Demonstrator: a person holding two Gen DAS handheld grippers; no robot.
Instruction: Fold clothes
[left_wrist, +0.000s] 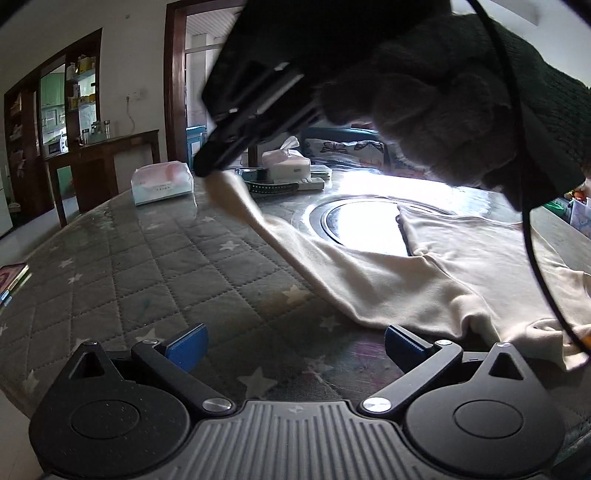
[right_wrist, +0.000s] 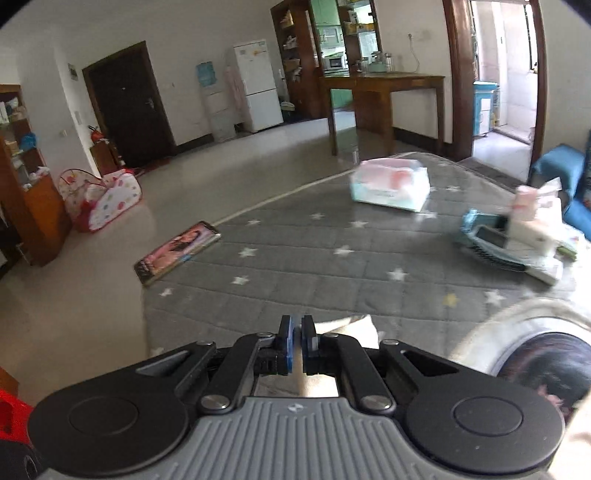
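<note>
Left claw (left_wrist: 293, 345), blue pads wide, empty, just short of cream garment (left_wrist: 424, 280) lying part-spread on quilted bench (left_wrist: 147, 266); right claw (left_wrist: 207, 166) pinched on lifted corner w/ cloth taut — judgement: carry corner across evenly, keep tension, left pins hem.

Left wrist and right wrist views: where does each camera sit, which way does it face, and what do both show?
Left wrist: low behind the open left gripper, facing across the quilted table at the cream garment; the gloved hand holding the right gripper shows above.
Right wrist: behind the right gripper, shut on cream cloth, facing over the table towards the room.
Shared: the table and the tissue pack.
</note>
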